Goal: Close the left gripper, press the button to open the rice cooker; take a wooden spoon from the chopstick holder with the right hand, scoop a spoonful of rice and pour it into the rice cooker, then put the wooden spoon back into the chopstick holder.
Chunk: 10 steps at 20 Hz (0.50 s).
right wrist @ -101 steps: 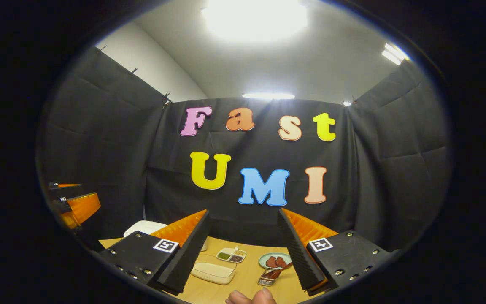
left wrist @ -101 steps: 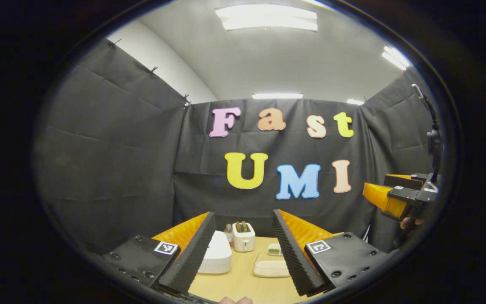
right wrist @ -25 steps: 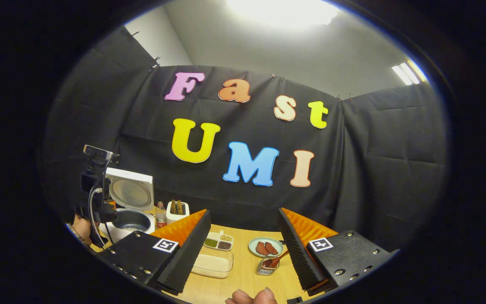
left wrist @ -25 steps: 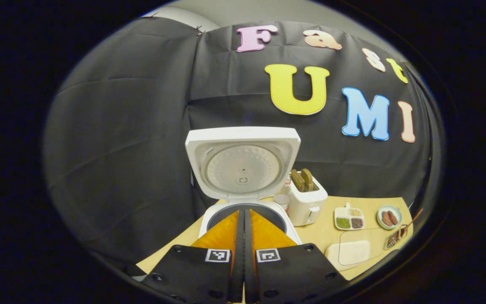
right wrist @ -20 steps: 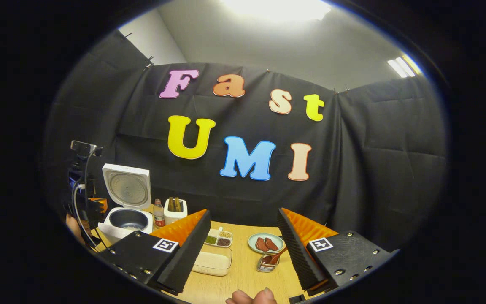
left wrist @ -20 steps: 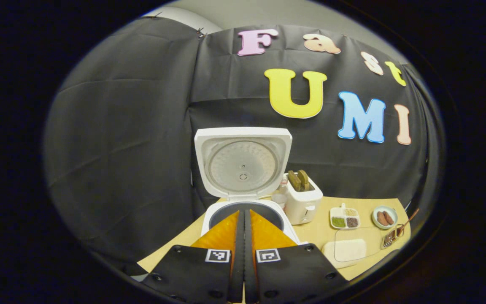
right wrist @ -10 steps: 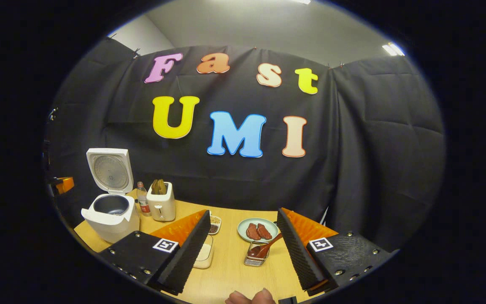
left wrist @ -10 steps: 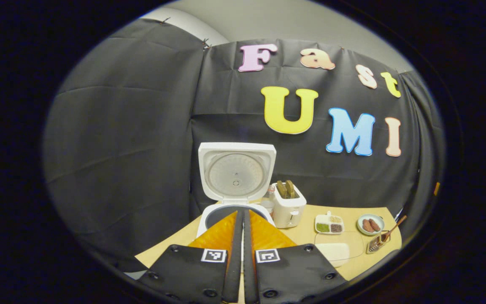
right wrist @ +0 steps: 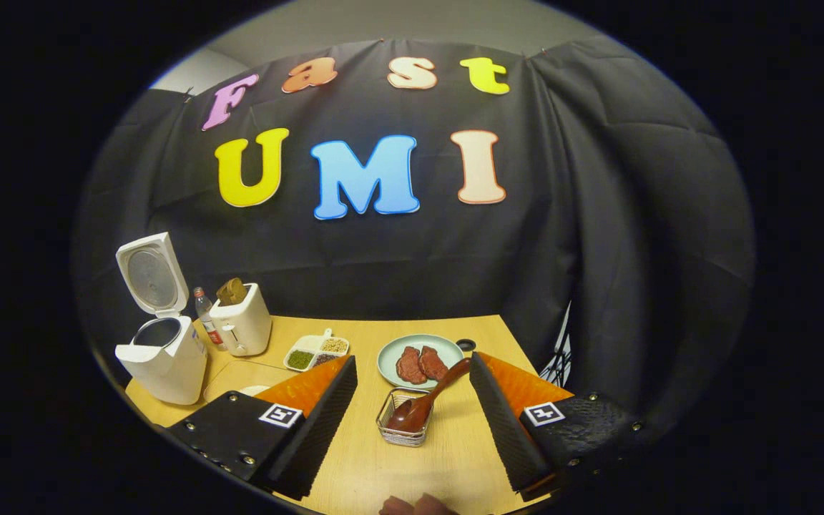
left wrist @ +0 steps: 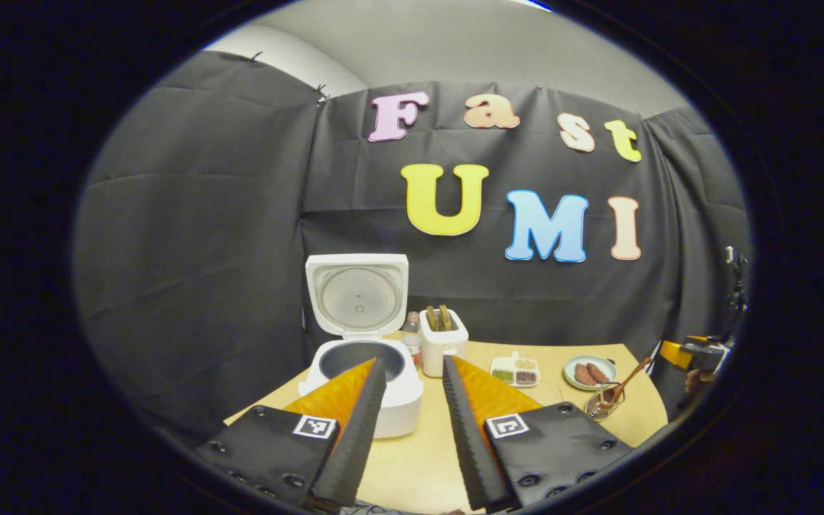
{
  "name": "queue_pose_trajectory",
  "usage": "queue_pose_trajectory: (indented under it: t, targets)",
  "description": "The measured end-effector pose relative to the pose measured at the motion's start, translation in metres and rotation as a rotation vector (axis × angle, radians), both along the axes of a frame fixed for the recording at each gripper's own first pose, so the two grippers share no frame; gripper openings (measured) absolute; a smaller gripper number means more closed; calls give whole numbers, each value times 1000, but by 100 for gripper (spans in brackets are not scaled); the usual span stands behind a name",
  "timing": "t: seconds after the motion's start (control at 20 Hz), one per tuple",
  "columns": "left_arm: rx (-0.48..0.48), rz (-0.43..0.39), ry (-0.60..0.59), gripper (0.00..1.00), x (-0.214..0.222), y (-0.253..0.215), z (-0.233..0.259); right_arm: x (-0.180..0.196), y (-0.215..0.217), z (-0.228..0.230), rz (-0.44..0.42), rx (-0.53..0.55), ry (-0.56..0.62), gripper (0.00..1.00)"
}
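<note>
The wooden spoon (right wrist: 432, 399) stands tilted in the chopstick holder (right wrist: 403, 428), a small wire basket on the table (right wrist: 383, 472); its bowl sits down inside the basket and its long handle rises toward the far right, ending over the near edge of the plate (right wrist: 390, 361). In the right gripper view the holder lies just ahead of the right gripper (right wrist: 412, 365), between the lines of its two fingers and nearer than their tips; the fingers are spread wide and touch neither spoon nor holder. In the left gripper view the same spoon (left wrist: 626, 380) leans up and to the right from the holder (left wrist: 600, 408) at the right end of the table, well apart from the left gripper (left wrist: 412, 366), whose fingers stand parted with nothing between them. The rice cooker (left wrist: 376, 379) sits at the far left of the table with its lid (left wrist: 358, 293) standing upright and the dark inner pot exposed; the left finger overlaps its front. There is one spoon, one holder and one rice cooker. Right of the cooker stand one small bottle (right wrist: 204, 307) and one white toaster (right wrist: 244, 325), then one divided dish (right wrist: 315, 352) with three visible kinds of grain, and the plate carries two reddish pieces of meat (right wrist: 419, 363). A clear container (right wrist: 229, 379) lies near the left finger of the right gripper.
</note>
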<state>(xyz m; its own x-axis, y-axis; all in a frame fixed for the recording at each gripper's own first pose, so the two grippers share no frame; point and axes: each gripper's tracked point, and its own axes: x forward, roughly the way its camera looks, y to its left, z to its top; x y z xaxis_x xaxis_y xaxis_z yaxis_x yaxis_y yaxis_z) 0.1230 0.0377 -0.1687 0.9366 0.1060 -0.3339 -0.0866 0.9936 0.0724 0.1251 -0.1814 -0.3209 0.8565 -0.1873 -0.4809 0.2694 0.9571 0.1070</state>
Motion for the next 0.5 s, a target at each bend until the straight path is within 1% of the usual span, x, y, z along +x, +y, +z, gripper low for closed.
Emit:
queue_pose_trajectory:
  t: [0.1, 0.2, 0.25, 0.35, 0.5]
  targets:
    - [-10, 23, 10, 68, -12, -10, 2, 10, -12, -31, 1, 9, 27, 97]
    - [-24, 35, 25, 71, -19, -22, 2, 21, -25, -60, -13, 22, 49, 97]
    - [-12, 36, 36, 72, -21, -25, 1, 28, -30, -74, -21, 36, 61, 97]
    - [18, 36, 64, 72, -24, -26, -3, 41, -35, -103, -44, 96, 92, 97]
    - [19, 34, 78, 75, -28, -32, -2, 58, -42, -139, -109, 198, 127, 98]
